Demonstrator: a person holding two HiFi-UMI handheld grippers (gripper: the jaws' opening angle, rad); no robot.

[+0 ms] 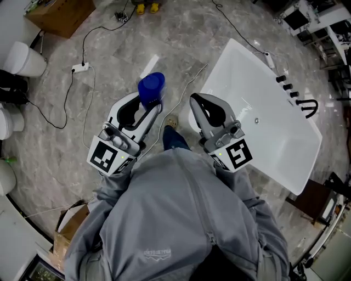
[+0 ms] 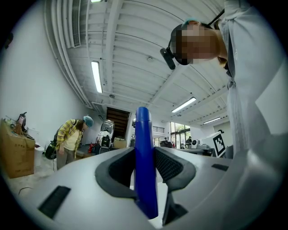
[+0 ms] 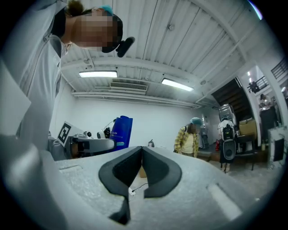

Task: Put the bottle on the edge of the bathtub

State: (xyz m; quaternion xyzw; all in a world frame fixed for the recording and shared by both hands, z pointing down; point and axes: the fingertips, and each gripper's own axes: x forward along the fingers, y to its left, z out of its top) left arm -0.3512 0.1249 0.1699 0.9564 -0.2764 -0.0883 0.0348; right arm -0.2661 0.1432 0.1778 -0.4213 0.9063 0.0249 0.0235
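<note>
The left hand-held gripper (image 1: 144, 110) is clenched on the blue bottle (image 2: 143, 148). Its 2 dark pads press the bottle's flat sides from either side. The bottle stands upright in the grip, its long axis vertical and crosswise to the line of the jaws. Its rounded upper end rises well above them in the left gripper view. In the head view that upper end faces the camera as a blue rounded shape just past the gripper's tips. Which end carries the cap cannot be told.

The bottle hangs over the grey marble floor (image 1: 115, 49), left of the white bathtub (image 1: 236, 66) and apart from it. The right hand-held gripper (image 1: 196, 101) is between the bottle and the tub, beside the tub's near corner. Its 2 jaws are closed together with nothing between them.

The tub lies at a slant across the right of the head view. Its basin shows 1 small drain fitting (image 1: 256, 121), and black fittings (image 1: 286, 85) sit along its far rim. A cardboard box (image 1: 60, 13) stands on the floor at the upper left; what it holds cannot be made out. A cable runs from a white power strip (image 1: 80, 67) across the floor. A person in a yellow plaid shirt (image 2: 69, 137) stands in the background of both gripper views.
</note>
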